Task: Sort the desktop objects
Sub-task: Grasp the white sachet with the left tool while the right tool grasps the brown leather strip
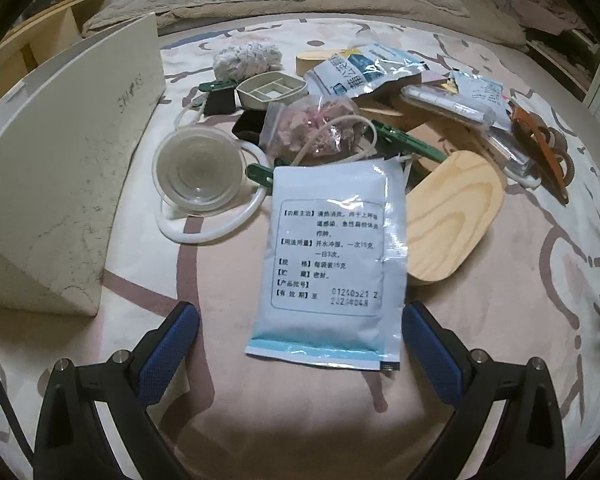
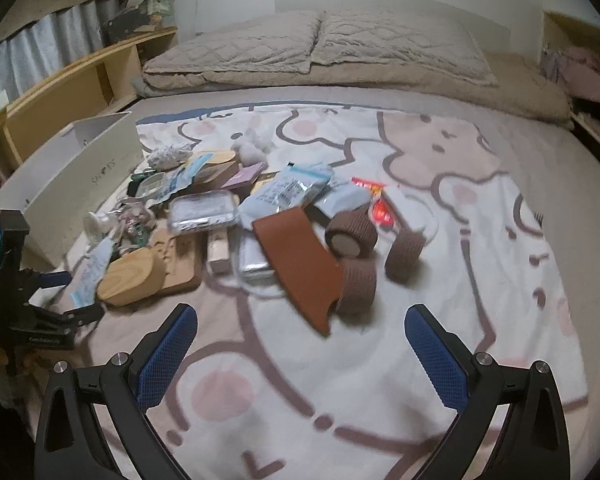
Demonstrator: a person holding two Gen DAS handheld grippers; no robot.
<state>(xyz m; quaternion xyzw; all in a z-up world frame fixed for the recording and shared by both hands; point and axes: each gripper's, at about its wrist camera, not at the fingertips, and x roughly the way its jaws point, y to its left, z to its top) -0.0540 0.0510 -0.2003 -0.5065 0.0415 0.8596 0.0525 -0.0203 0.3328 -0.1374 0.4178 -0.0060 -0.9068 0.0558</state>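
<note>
Left gripper (image 1: 300, 320): jaws apart, holding nothing; a white sachet (image 1: 332, 256) with printed text lies flat on the blanket (image 1: 500, 320) between the blue pads (image 1: 168, 352), its lower edge level with the fingertips; contact with either pad cannot be told. Right of the sachet, touching its edge: wooden lid (image 1: 452, 220). Left of it: clear cup (image 1: 198, 170) on its side over a white ring (image 1: 204, 232); beyond that, a white box (image 1: 60, 160) standing open. Behind the sachet: zip bag (image 1: 312, 124) with pink contents, green clips (image 1: 404, 140), cream tray (image 1: 272, 90), foil pouch (image 1: 364, 68); all heaped together.

Right gripper (image 2: 300, 328): jaws apart, empty, above bare blanket near the pile; brown leather sleeve (image 2: 300, 264) lies just ahead, tilted, its far end resting on other items; three brown rolls (image 2: 352, 232) beside it, one touching its lower right end; red packet (image 2: 376, 204) behind the rolls. The left gripper shows at the right view's left edge (image 2: 72, 296), near the lid (image 2: 132, 280). View slightly blurred.
</note>
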